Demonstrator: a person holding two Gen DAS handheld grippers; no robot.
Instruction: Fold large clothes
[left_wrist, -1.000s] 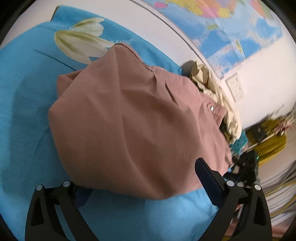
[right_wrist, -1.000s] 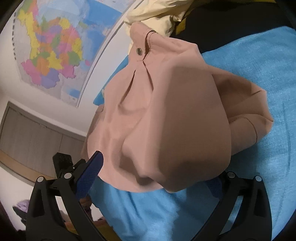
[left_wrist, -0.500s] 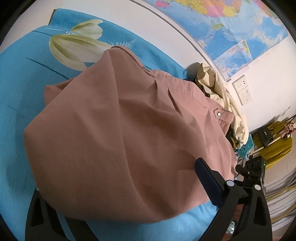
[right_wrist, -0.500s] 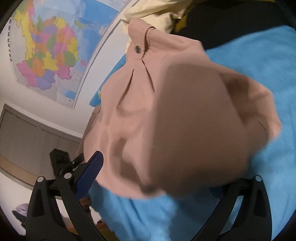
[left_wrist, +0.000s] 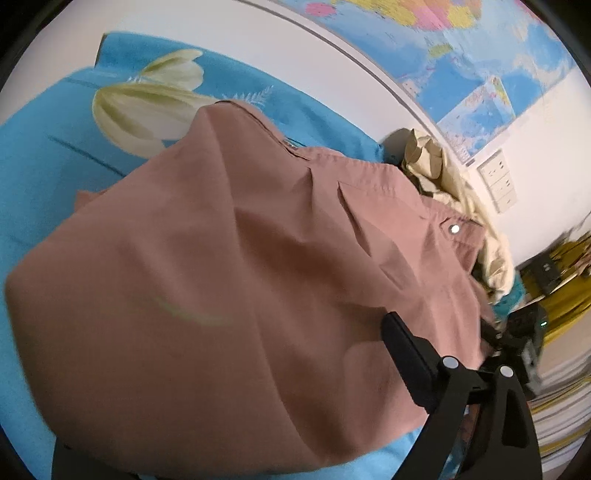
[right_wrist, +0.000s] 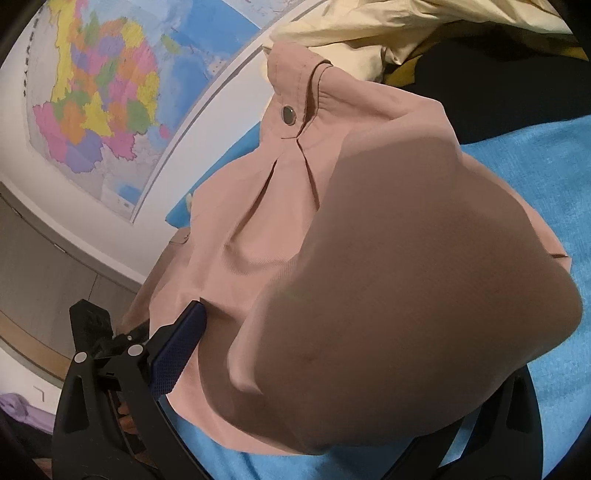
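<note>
Both grippers' outer fingers hide under pink trousers (left_wrist: 258, 277); left gripper (left_wrist: 236, 417) closing, right gripper (right_wrist: 332, 387) unclear.

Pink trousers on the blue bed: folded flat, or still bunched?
Still bunched. The pink trousers bulge in a rounded heap on the blue bedspread, waistband snap showing, with no flat, squared edges.

Matt pink cloth garment (left_wrist: 258, 295), metal snap (left_wrist: 454, 229)

A colourful wall map (right_wrist: 99, 110) hangs above a blue bedspread (left_wrist: 44, 177) printed with a pale flower (left_wrist: 147, 107); white wall sockets (left_wrist: 498, 182) sit nearby.
</note>
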